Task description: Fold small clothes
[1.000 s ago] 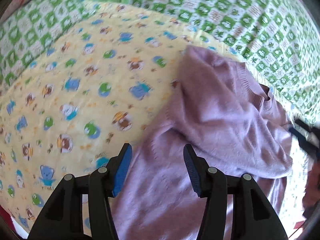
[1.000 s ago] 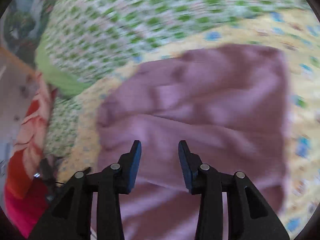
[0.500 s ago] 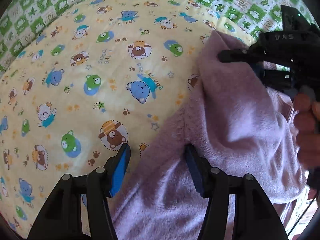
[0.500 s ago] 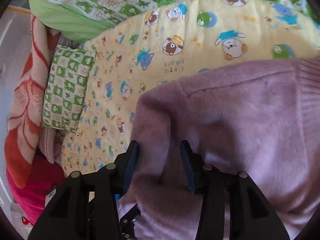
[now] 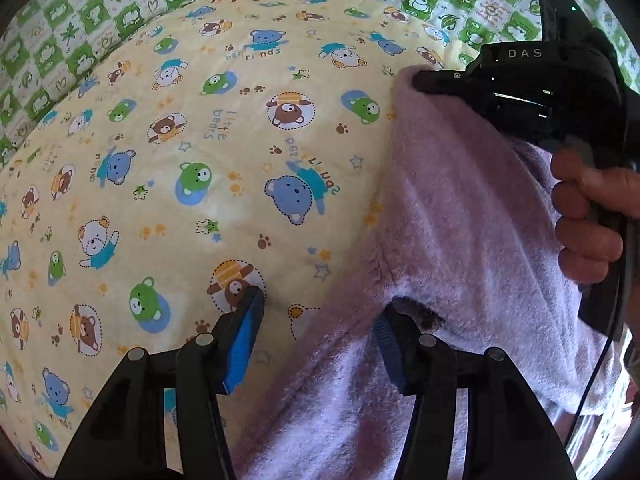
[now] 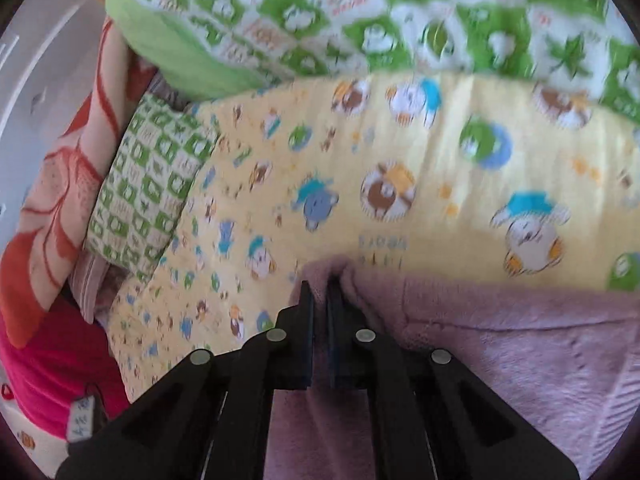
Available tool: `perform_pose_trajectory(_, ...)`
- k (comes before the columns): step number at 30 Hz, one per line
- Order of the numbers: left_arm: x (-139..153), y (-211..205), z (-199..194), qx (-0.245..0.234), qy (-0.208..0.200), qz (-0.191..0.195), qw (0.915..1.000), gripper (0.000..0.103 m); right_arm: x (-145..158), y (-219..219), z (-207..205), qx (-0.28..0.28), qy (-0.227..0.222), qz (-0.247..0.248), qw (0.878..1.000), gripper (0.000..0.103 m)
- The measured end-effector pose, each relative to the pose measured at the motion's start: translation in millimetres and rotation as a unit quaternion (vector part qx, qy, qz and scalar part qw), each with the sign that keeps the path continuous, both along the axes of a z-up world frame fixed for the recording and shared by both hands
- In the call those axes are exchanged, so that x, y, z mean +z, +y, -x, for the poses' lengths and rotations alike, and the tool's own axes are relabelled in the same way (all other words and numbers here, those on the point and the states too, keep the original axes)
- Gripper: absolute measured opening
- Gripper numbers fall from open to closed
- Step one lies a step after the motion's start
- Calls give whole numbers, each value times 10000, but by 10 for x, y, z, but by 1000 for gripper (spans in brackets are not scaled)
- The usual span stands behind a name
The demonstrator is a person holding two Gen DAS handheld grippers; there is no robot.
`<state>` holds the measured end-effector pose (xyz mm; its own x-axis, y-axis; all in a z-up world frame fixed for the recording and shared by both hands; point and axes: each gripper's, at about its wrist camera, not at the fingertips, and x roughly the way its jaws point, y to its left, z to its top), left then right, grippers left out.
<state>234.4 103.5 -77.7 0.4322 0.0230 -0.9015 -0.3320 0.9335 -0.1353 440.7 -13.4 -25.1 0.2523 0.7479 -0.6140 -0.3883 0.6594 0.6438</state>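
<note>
Where the lilac sweater (image 5: 460, 216) lies on the yellow bear-print sheet (image 5: 168, 168), its fuzzy fabric fills the right and lower part of the left wrist view and the lower right of the right wrist view. Left gripper (image 5: 320, 320): jaws spread wide, blue-padded left finger (image 5: 244, 340) over bare sheet just beside the sweater's edge, right finger pressed down into the knit where a dark fold shows; cloth lies between the two fingers but they are not clamped on it. Right gripper (image 6: 318, 300): jaws drawn narrow, pinching a raised corner of the sweater, a small hump of fabric standing up past the tips. Same gripper seen from the left wrist view at upper right, black body marked DAS, tip at the sweater's far corner, the person's right hand (image 5: 588, 216) wrapped on its handle. Green-and-white checked quilt (image 6: 400, 12) beyond the sheet; a matching checked pillow (image 6: 148, 184) and an orange-patterned blanket (image 6: 60, 184) at the left of the right wrist view, which is somewhat blurred
</note>
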Motion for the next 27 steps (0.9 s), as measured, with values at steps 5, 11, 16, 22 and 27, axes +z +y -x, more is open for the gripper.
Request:
perform_pose_trajectory(5,14,112,102,11,49,-90,9999,56,211,-135,86,-279,-177,179,9993,17)
perform_pose_trajectory(11,77,268,280,76,174,34,9998,56,504,-727,563,-840,-498,43,9952,23)
perform_pose_trajectory(16,431,265,472,135,-195,153,9996,53,452,-903,695,-956,-347,183,9946,23)
perform_pose_trajectory(22,582,-48,187,-333,-537,267,9976,54,395,-563,495,-860,-388,534,9941,23)
perform_pose_trajectory(27,281,-438,-176,-671,-230,578,9958,54,93,-163,168,-332,400,357,9980,23)
